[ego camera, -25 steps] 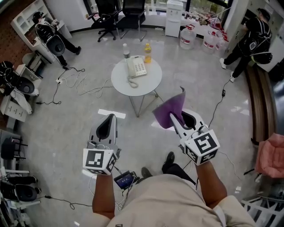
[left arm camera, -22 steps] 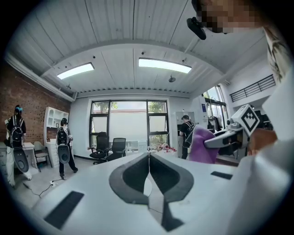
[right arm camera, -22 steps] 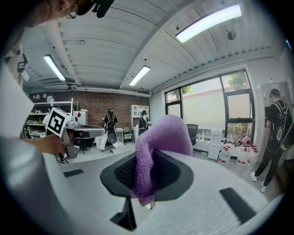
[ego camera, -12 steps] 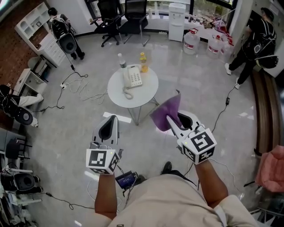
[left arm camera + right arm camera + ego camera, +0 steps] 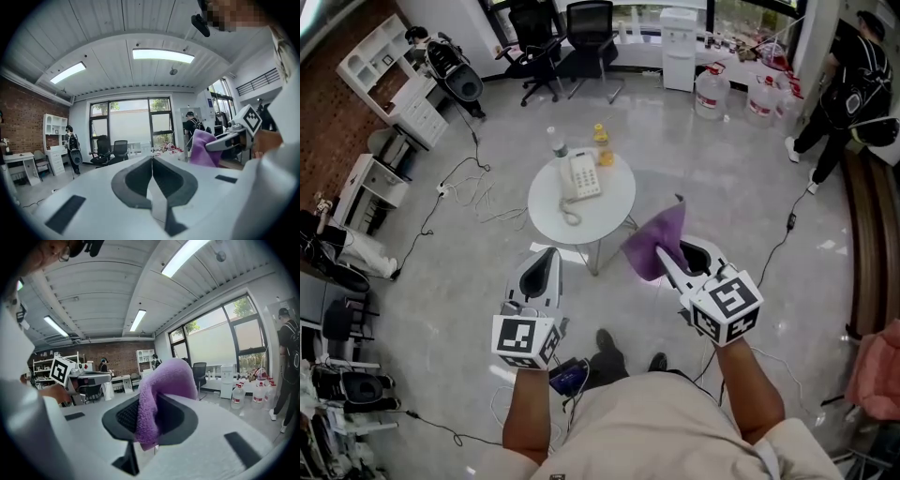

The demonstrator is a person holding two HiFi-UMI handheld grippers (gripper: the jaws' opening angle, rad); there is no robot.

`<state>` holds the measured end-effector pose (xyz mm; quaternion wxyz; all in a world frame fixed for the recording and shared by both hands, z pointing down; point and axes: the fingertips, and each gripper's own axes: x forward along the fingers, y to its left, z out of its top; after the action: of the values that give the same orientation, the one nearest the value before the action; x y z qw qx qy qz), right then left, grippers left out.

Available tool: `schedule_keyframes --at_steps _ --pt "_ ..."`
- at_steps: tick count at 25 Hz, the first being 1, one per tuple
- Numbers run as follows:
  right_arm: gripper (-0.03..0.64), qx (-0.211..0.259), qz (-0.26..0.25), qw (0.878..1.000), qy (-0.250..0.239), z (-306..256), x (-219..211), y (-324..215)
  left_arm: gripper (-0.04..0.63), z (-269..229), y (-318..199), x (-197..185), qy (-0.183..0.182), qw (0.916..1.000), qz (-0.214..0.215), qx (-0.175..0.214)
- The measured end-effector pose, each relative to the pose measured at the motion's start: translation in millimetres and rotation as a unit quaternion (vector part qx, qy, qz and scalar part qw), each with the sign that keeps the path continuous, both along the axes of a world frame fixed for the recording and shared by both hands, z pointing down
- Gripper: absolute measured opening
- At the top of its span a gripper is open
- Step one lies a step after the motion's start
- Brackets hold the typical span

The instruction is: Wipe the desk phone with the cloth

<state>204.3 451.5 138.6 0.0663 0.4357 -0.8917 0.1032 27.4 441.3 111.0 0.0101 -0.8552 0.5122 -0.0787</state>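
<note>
**Cloth clamped in the right gripper, phone waiting on the round table across the floor**

The desk phone [image 5: 581,176] lies near the middle of a small round white table [image 5: 607,208]. Its handset is on its left side, and a coiled cord [image 5: 569,214] loops from it toward the table's near edge. Two bottles share the tabletop. A clear bottle with a dark cap [image 5: 553,142] stands at the far-left edge. A yellow drink bottle [image 5: 602,145] stands at the far edge, just beside the phone's far right corner. Both bottles are behind the phone as the person faces it, so the phone's near side is open.

The person stands well back from the table, with both grippers held out over bare grey floor. The right gripper [image 5: 666,260] is clamped on the purple cloth [image 5: 656,239]. The cloth is bunched between the jaws, folds over their tips and hangs just off the table's near-right edge without touching it. The left gripper [image 5: 549,255] has its jaws pressed together with nothing between them, and it points toward the table's near-left edge.

Loose cables [image 5: 478,192] trail across the floor to the left of the table. Beyond the table are two black office chairs [image 5: 581,33], a white water dispenser [image 5: 680,37] and large water jugs [image 5: 711,92]. A person in black [image 5: 853,84] stands at the far right. White shelving [image 5: 389,80] lines the brick wall on the left. A small device with a blue screen [image 5: 567,375] hangs at the person's waist.
</note>
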Motion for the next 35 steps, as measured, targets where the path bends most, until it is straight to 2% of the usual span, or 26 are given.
schedule_keyframes --at_steps 10,23,30,35 --pt "0.067 -0.011 0.029 0.999 0.014 20 -11 -73 0.011 27 -93 -6 0.014 0.9991 0.040 -0.010" --pt "0.067 -0.027 0.058 0.998 0.021 24 -76 -217 0.011 32 -248 -67 0.026 0.9968 0.070 -0.027" --pt "0.067 -0.028 0.074 0.997 0.026 23 -112 -270 0.011 41 -297 -102 0.029 0.9953 0.086 -0.034" --pt "0.067 -0.037 0.059 0.997 0.036 32 -132 -304 0.011 55 -324 -124 0.036 0.9959 0.070 -0.046"
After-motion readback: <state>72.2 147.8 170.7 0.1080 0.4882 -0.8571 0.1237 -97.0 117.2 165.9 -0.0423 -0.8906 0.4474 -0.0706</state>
